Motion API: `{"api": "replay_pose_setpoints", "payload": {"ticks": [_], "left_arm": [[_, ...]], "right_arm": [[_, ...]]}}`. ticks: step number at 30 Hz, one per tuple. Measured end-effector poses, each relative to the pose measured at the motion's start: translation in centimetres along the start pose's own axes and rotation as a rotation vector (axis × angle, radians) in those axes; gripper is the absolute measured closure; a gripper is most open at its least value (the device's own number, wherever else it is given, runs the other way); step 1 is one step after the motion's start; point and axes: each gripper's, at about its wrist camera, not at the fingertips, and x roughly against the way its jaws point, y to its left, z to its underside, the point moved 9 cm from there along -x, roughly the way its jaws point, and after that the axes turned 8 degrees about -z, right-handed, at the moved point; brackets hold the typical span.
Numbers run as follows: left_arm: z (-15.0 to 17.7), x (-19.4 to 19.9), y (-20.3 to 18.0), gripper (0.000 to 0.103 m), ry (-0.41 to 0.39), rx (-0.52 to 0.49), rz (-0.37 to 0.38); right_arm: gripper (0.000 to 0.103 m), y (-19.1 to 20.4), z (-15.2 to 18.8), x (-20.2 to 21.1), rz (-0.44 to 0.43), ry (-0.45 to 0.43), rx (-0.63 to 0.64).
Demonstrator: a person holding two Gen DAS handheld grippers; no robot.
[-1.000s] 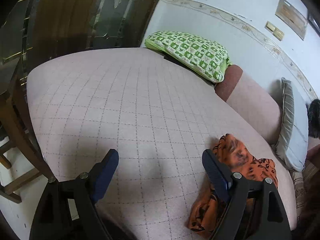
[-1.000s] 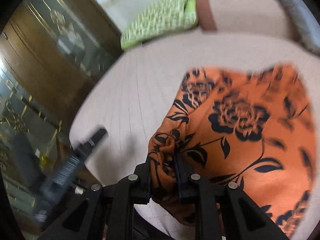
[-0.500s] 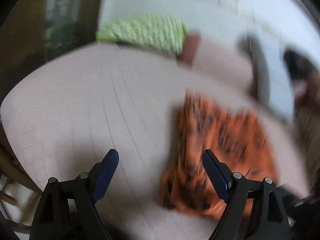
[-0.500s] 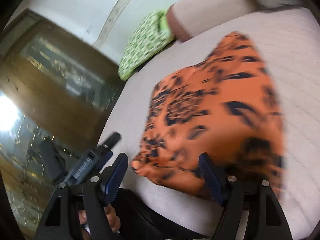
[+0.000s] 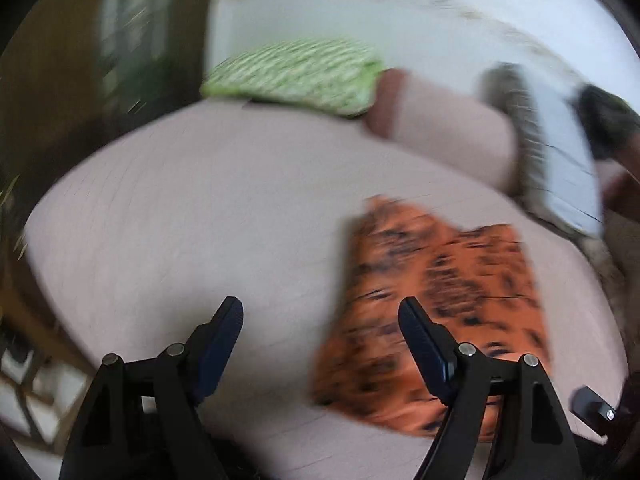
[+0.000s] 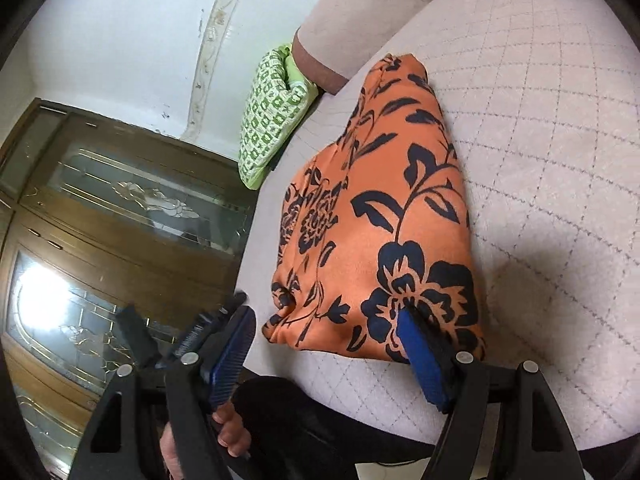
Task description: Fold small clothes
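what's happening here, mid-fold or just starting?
Looks like just starting. A person holds a claw in each hand over a pink quilted bed. An orange cloth with a black flower print lies loosely on the bed, not neatly folded. The right claw is open at the cloth's near edge, gripping nothing. The left claw is also open and empty, with the cloth off to its right; that view is blurred. A green patterned pillow sits at the far end.

Orange garment with black floral print, satin-like sheen, lay bunched in a rough folded heap, one narrow end pointing toward the green patterned pillow, resting on the pink quilted cushion near its front edge
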Motion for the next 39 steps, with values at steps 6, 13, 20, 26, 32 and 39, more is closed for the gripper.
{"api": "replay_pose_setpoints", "payload": {"ticks": [6,13,20,26,32,39], "left_arm": [[1.0,-4.2,-6.2,0.022,0.059,-0.175,0.086],[3.6,-9.5,-4.3,0.013,0.253,-0.041,0.113],[3.5,-9.7,-4.1,0.011,0.23,-0.071,0.096],[3.9,-9.4,-4.1,0.011,0.228,-0.067,0.097],[3.7,-9.7,-4.2,0.011,0.221,-0.073,0.099],[3.7,-9.8,-4.3,0.008,0.205,-0.081,0.082]], "right_arm": [[0.024,-0.7,-3.8,2.3,0.04,-0.086,-0.014],[0.066,-5.9,-3.4,-2.3,0.12,0.073,-0.136],[0.066,-7.2,-3.3,-1.1,0.138,0.09,-0.196],[0.029,-4.7,-8.2,0.2,0.162,-0.007,-0.074],[0.068,-7.8,-10.0,-4.1,0.188,0.112,-0.147],[0.055,-8.8,-10.1,-3.4,0.217,0.084,-0.166]]}}
